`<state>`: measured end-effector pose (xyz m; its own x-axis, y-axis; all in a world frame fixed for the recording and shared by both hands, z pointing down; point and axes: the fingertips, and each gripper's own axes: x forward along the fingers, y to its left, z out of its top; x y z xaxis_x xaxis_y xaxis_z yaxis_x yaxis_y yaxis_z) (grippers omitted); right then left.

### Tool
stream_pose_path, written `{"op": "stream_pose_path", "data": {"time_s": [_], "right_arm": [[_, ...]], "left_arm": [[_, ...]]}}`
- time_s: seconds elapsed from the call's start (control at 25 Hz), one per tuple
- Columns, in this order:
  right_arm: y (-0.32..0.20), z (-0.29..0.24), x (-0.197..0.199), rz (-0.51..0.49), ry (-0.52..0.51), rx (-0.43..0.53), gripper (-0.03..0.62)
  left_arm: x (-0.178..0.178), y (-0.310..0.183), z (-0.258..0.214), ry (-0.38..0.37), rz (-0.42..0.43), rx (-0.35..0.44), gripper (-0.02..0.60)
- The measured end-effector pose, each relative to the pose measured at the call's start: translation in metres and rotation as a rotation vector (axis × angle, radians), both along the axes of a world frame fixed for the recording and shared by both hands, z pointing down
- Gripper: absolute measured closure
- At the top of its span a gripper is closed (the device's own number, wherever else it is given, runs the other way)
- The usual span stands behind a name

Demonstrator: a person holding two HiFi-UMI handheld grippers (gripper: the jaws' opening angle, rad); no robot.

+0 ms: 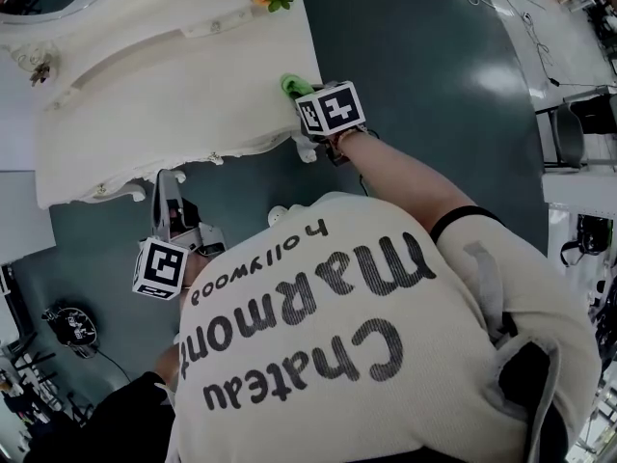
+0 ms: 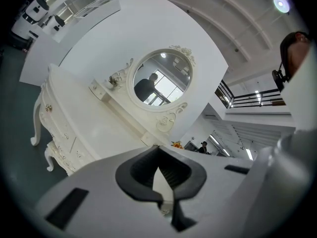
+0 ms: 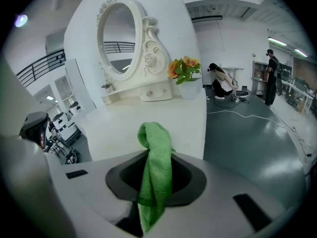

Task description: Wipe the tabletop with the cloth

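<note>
A green cloth (image 3: 156, 168) hangs bunched between the jaws of my right gripper (image 3: 155, 185), which is shut on it. In the head view the cloth (image 1: 288, 86) sits at the front right corner of the white dressing table (image 1: 174, 95), with the right gripper (image 1: 301, 99) just behind it at the table's edge. The tabletop (image 3: 148, 113) stretches ahead of the cloth. My left gripper (image 1: 170, 183) is held low over the floor in front of the table, apart from it. Its jaws are shut with nothing between them, and the left gripper (image 2: 162, 182) faces the table (image 2: 94, 133).
An oval mirror (image 3: 119, 33) in a carved frame stands at the back of the table, with orange flowers (image 3: 184, 69) beside it at the right end. Curved legs (image 2: 35, 128) carry the table. Cables (image 1: 501, 8) cross the grey floor. A crouching person (image 3: 223, 83) is far off.
</note>
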<state>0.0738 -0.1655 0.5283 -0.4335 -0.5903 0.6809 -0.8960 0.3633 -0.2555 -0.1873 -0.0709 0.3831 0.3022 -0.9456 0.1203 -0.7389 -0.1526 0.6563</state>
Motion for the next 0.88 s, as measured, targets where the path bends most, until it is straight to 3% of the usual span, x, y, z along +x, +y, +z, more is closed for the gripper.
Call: {"op": "stream_pose_path", "data": {"time_s": [0.28,0.88], "right_arm": [[0.006,0.001,0.021,0.054,0.021,0.019,0.507],[0.012,0.004,0.036,0.006,0.020,-0.068,0.507]], "left_arm": [[0.003,-0.002,0.000,0.001,0.015,-0.002,0.574],[0.000,-0.006,-0.001,0.001,0.052,0.004,0.574]]}}
